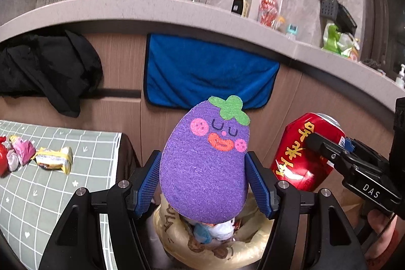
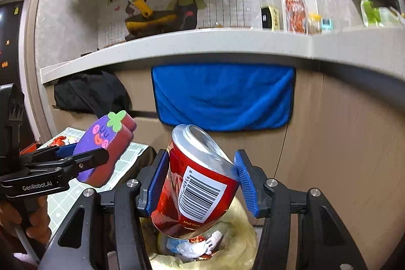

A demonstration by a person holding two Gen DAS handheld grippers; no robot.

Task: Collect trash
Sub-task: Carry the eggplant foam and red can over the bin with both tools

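The left hand-held gripper (image 1: 203, 184) holds a purple eggplant-shaped sponge (image 1: 205, 163) between its 2 blue pads, pinching it at the sides so the painted face stands upright. The right hand-held gripper (image 2: 201, 184) is clamped on a red drink can (image 2: 197, 184), tilted with its open top toward the cabinets and its barcode facing the camera; the jaws stand wide because the can fills them. In the left wrist view the can (image 1: 303, 151) rides just beside the sponge, on its right.

Below both loads sits the trash bin, lined with a yellowish bag (image 1: 220, 252) and already holding crumpled wrappers and white scraps. The sponge hangs over the near part of the bin's mouth, and the can's base hangs over it in the right wrist view (image 2: 240, 244).

The step in hand looks like the drop: both items have reached the bin and neither is released. The next move calls for opening each pair of jaws while the load is squarely over the opening, the can perhaps lowered a little so it does not bounce off the rim.

Further out, to the left, the counter with the green checked cloth (image 1: 63, 194) carries more trash: a yellow snack wrapper (image 1: 54, 160) and pink and red ones (image 1: 21, 151) near it. Those seem to be the next pickups. A blue towel (image 1: 210, 75) hangs on the cabinet behind.
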